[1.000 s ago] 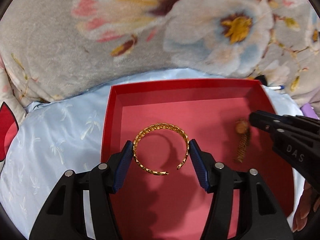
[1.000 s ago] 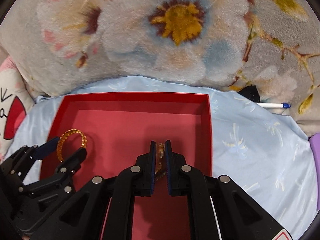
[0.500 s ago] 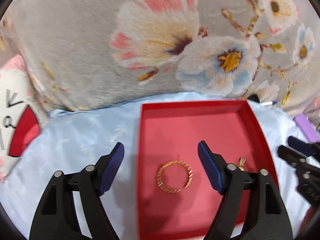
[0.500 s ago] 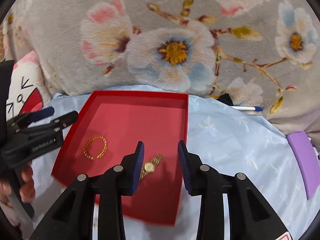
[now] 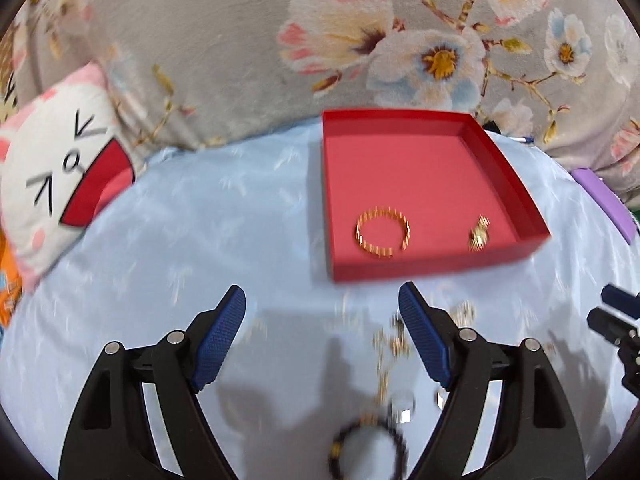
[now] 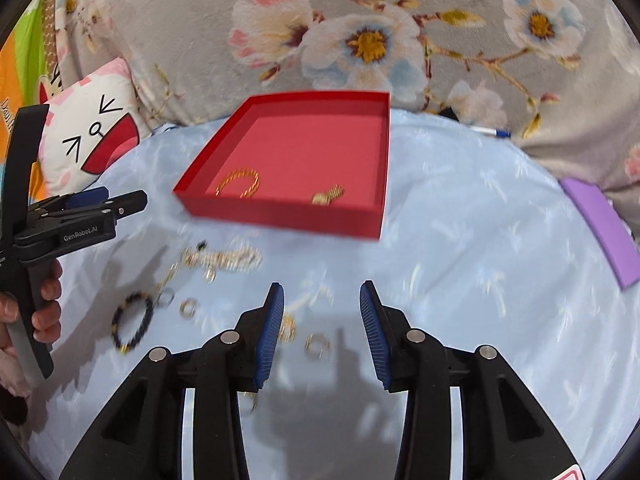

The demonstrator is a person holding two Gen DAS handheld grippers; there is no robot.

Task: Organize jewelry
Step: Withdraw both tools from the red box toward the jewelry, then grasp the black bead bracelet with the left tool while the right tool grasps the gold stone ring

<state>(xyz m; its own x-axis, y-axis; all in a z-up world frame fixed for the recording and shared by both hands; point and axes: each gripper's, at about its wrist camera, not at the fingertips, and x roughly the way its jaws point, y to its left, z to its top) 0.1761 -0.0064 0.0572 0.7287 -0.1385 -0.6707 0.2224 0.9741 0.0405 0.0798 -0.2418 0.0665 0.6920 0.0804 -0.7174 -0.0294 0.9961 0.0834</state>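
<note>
Jaws on both grippers gape with nothing between the pads: left gripper (image 5: 322, 332) wide apart, right gripper (image 6: 322, 330) about half spread, and both pairs have just been opening. Red tray (image 5: 438, 266) sits upper centre of both views on the pale blue bedspread (image 5: 200, 220). Inside it, near the front wall: gold bangle (image 5: 383, 232) lying flat, gold watch (image 5: 479, 234) to its right, apart from each other.

Loose jewelry remains on the bedspread in front of the tray: a tangled gold chain (image 6: 224, 258), several small rings (image 6: 188, 307), and a dark beaded bracelet (image 6: 132, 322) at lower left of the right view. Blur hides fine detail. A hand (image 6: 24, 316) at left edge holds the other gripper.

Judgement: two pieces sorted, most still out.

- All pieces look light.
- Rings are small, hard and slippery; pinch across the band, flat to the cloth.
- Chain is limp and will dangle or snag; grab the bunched middle.
- Beaded bracelet probably flexes; pinch one side of the loop.
</note>
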